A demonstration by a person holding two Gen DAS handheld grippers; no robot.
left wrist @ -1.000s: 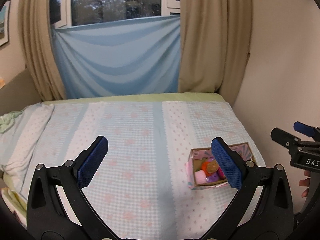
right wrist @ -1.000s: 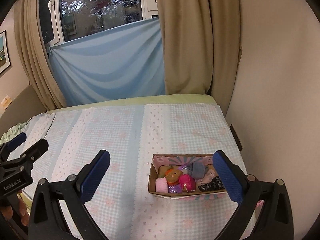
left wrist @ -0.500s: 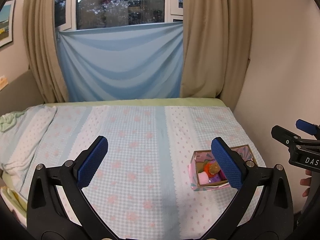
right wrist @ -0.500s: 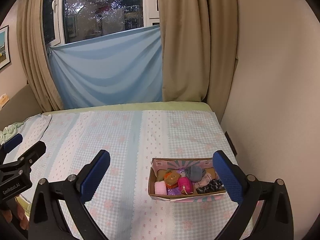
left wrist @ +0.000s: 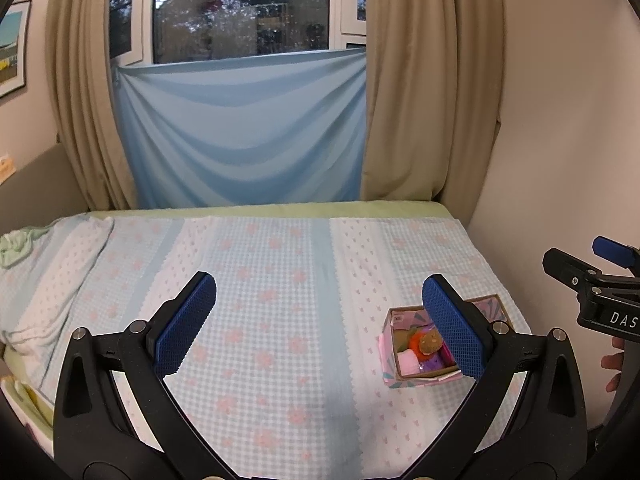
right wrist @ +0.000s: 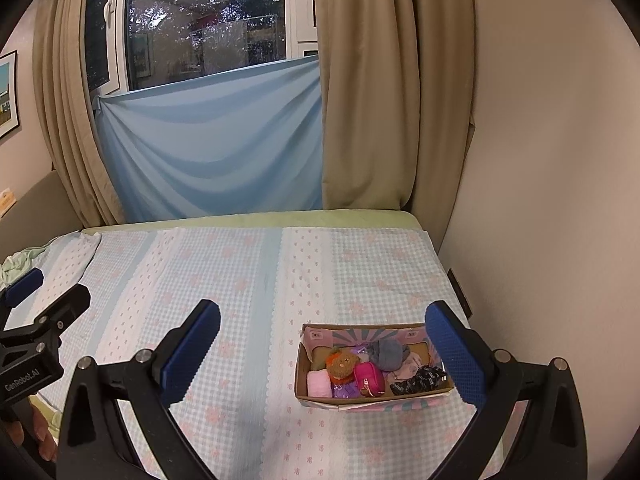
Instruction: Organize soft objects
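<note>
- The left claw point(left wrist: 320, 322) hangs above the bed with its blue-padded fingers point(left wrist: 186, 322) spread wide apart, nothing between them.
- The right claw point(right wrist: 324, 352) is likewise wide apart and empty — its right finger point(right wrist: 454, 354) overlaps the right end of the box in the right wrist view.
- The open cardboard box with pink and teal printed sides point(right wrist: 340, 402) sits on the bed in the lower right of both frames, near the cream wall point(right wrist: 540, 160).
- Inside the box lie the soft objects: a small brown plush bear with an orange ruff point(right wrist: 341, 364), a pale pink roll point(right wrist: 318, 384), a magenta pouch point(right wrist: 370, 378), a purple item point(right wrist: 346, 391), a grey bundle point(right wrist: 386, 354) and a black patterned piece point(right wrist: 418, 382) — all packed touching one another.
- The bed wears a light blue checked cover with pink flowers point(left wrist: 280, 320).
- Behind it, a light blue cloth point(left wrist: 244, 132) hangs across the window between tan curtains point(left wrist: 424, 100).
- The other claw shows at each frame's edge.
</note>
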